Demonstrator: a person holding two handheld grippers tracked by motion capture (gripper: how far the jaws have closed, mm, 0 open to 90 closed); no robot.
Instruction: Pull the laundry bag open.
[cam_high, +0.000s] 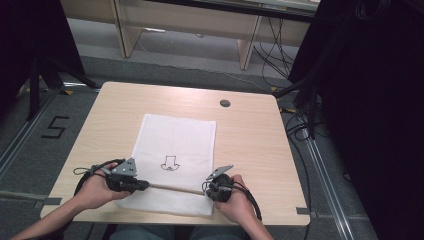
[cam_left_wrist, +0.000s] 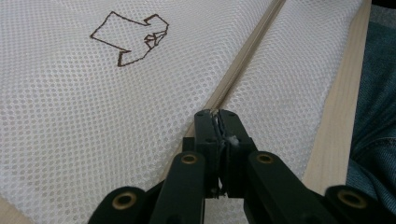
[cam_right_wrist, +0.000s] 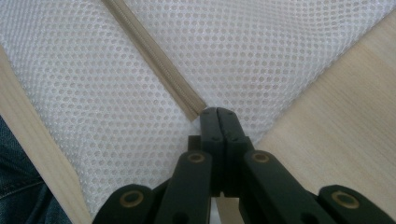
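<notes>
1. White mesh bag (cam_high: 175, 160) lying flat on the middle of the bench (cam_high: 250, 145), near edge close to the person, tan zipper (cam_high: 175, 188) running left to right across its near part.
2. Left claw (cam_high: 145, 185) down on the zipper's left stretch, jaws pressed together; from the left gripper view (cam_left_wrist: 218, 116), pinching something small and pale at the zipper line, probably the pull tab, though too small to be sure.
3. Right claw (cam_high: 209, 191) at the zipper's right end, jaws squeezed tight on the tape end (cam_right_wrist: 198, 112) — looks like an anchor grip, holding the bag taut so the other side can slide.
4. Both hands low and level, one at each end: judged as set up for running the zipper along its track.
5. Small brown line drawing (cam_high: 170, 164) on the mesh just beyond the zipper, well out of the way.
6. Dark round grommet (cam_high: 225, 103) at the far side of the bench, well apart.
7. Denim-clad lap (cam_left_wrist: 373, 93) just past the near bench edge.
8. Nothing on the mesh blocking the track; only risk, loose mesh bunching into the slider.
</notes>
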